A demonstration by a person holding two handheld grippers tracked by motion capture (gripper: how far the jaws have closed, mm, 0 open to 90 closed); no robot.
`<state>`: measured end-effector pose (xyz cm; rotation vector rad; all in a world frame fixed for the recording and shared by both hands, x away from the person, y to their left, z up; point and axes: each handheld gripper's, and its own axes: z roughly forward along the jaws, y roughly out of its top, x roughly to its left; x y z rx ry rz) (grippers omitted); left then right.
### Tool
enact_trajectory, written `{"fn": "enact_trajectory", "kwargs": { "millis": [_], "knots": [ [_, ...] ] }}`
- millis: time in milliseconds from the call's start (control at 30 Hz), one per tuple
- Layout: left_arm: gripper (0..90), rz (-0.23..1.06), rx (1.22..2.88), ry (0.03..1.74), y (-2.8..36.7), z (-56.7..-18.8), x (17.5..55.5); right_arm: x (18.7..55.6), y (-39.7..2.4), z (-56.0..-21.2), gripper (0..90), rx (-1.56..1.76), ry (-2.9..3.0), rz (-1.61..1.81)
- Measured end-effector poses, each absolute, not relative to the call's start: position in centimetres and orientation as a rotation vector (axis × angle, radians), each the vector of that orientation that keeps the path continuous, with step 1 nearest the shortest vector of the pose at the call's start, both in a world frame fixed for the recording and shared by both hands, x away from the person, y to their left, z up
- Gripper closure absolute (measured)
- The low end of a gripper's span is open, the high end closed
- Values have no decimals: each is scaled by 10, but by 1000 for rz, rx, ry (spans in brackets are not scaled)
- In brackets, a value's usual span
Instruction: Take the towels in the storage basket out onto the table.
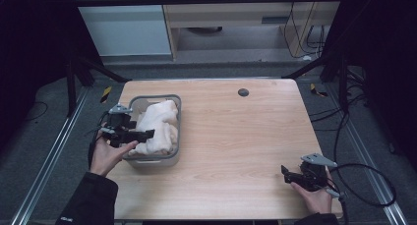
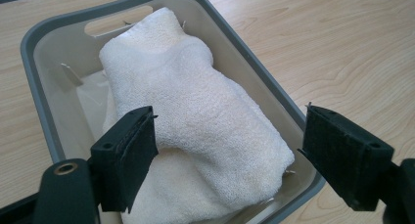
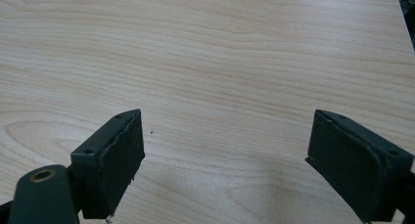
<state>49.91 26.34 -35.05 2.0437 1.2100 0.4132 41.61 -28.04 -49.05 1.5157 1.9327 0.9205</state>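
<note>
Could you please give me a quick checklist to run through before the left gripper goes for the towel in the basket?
1. Left gripper open: ok, jaws stand wide apart.
2. Towel between the jaws' line: ok, it lies just ahead of them.
3. Towel inside the basket: ok, bunched up, filling most of it.
4. Jaw clear of the basket rim: cannot tell; one jaw sits outside the near wall.
5. Right gripper out of the way: ok, open over bare table.
</note>
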Motion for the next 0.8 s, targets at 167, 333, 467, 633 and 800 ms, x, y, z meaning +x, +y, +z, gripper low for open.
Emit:
{"fn": "enact_trajectory", "kwargs": {
  "millis": [167,333,467,633,800],
  "knots": [
    [187,406,2066,1226,261,-351,507,416,-280,-491,132,1518,1942,919],
    [177,406,2080,1244,259,-353,513,417,-280,-491,130,1517,1945,917],
    [166,392,2095,1255,257,-355,519,417,-280,-492,129,1515,1945,912],
    [160,384,2111,1268,255,-357,525,417,-281,-492,129,1510,1947,913],
    [150,370,2126,1285,252,-359,531,418,-281,-492,128,1516,1949,915]
  ]
}}
